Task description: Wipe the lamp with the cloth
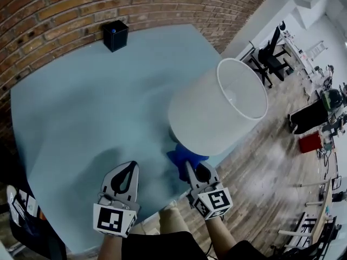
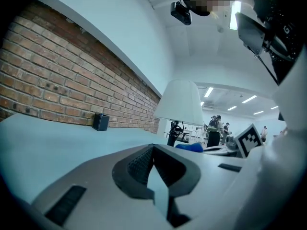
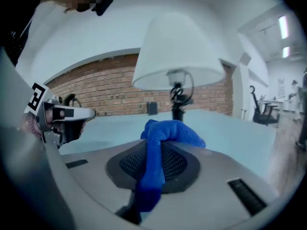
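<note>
The right gripper point(image 1: 190, 166) pinches the blue cloth point(image 1: 181, 157) just in front of the lamp point(image 1: 217, 112) base. The left gripper point(image 1: 132, 166), left of the lamp over the table point(image 1: 81, 107), has its jaws pressed together, empty.

The pale blue surface point(image 1: 76, 107), set against a brick wall point(image 1: 65, 4), carries a white-shaded lamp point(image 1: 214, 112) near its right edge and a small black box point(image 1: 115, 35) beside the wall.

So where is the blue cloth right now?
The blue cloth is pinched in the right gripper, low and right of centre in the head view. It sits just under the white shade of the lamp, near the table's front edge.
</note>
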